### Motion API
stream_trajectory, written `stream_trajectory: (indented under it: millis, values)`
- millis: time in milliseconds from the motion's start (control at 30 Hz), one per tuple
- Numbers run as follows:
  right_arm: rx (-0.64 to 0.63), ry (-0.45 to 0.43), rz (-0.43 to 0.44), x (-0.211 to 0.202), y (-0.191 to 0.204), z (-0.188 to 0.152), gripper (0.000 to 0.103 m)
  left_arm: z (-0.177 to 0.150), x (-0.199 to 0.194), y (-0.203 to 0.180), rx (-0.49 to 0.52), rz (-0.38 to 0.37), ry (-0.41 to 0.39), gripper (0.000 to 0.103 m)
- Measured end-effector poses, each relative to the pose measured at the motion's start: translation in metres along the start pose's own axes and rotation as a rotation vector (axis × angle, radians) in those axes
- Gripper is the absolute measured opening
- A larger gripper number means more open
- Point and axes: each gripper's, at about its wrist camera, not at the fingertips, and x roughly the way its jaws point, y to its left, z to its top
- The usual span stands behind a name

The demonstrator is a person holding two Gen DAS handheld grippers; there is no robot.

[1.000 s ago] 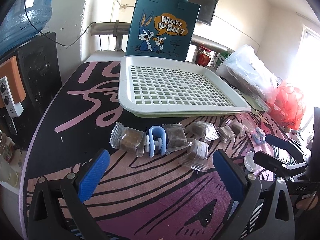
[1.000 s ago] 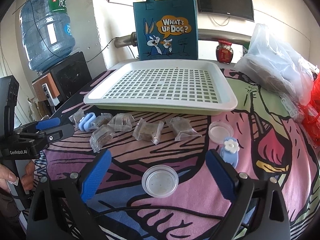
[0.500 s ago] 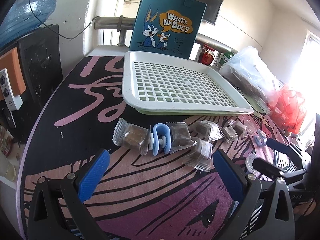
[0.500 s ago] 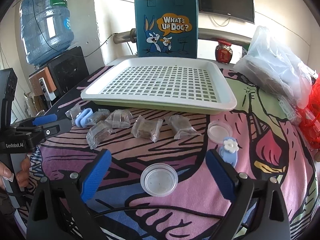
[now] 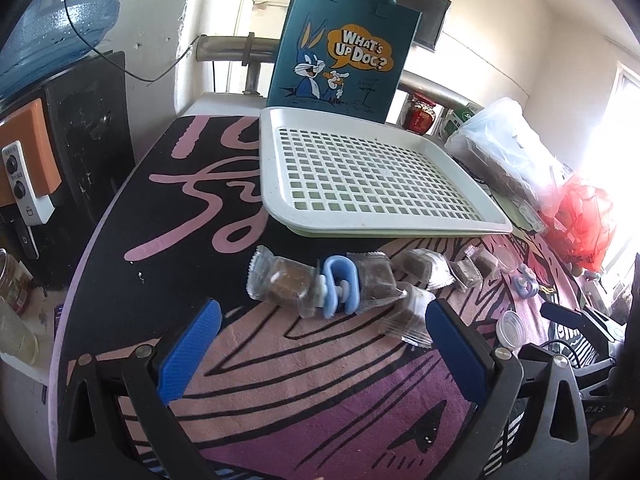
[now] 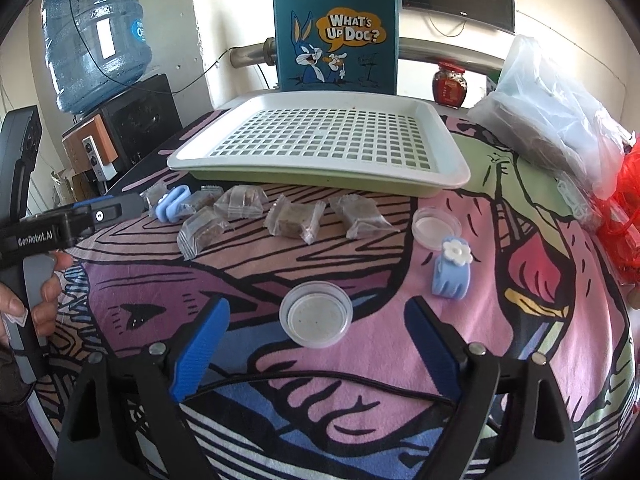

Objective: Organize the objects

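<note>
From the left wrist view, the left claw [image 5: 320,344] hung over the desk [image 5: 168,216] with its blue fingers [image 5: 188,354] wide apart and nothing between them. Just beyond lay a row of wrapped snack cubes [image 5: 286,282] and a blue hair clip [image 5: 340,286], likely the next pickups. The empty white slatted tray [image 5: 360,176] sat behind them, probably their destination. A cartoon tote bag [image 5: 344,46] stood against the wall.

From the right wrist view, the right claw [image 6: 316,348] had just been closing slightly, yet its fingers remained spread, a small clear lidded cup [image 6: 316,314] sitting between them untouched. A flowered blue clip [image 6: 452,272] and a second cup [image 6: 436,226] lay nearby on the bright cartoon cloth. A water bottle [image 6: 96,32] stood at left.
</note>
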Motion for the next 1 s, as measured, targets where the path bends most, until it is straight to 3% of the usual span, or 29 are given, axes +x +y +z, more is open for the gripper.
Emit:
stream_trajectory:
  millis: [333,467,667,1000]
  values:
    - [0.001,0.022,0.011,0.004,-0.002,-0.001,0.082,0.010,0.018,0.022,0.008,0.065,0.049,0.087]
    - [-0.002,0.038,0.003,0.010,-0.002,0.000,0.074,0.011,0.026,0.021,0.029,0.058,0.068,0.068]
    - [-0.002,0.073,0.017,0.017,-0.002,0.000,0.059,0.017,0.031,0.013,0.069,0.029,0.065,0.050]
    - [-0.012,0.079,0.024,0.018,0.001,-0.001,0.040,0.017,0.031,0.011,0.076,0.013,0.065,0.043]
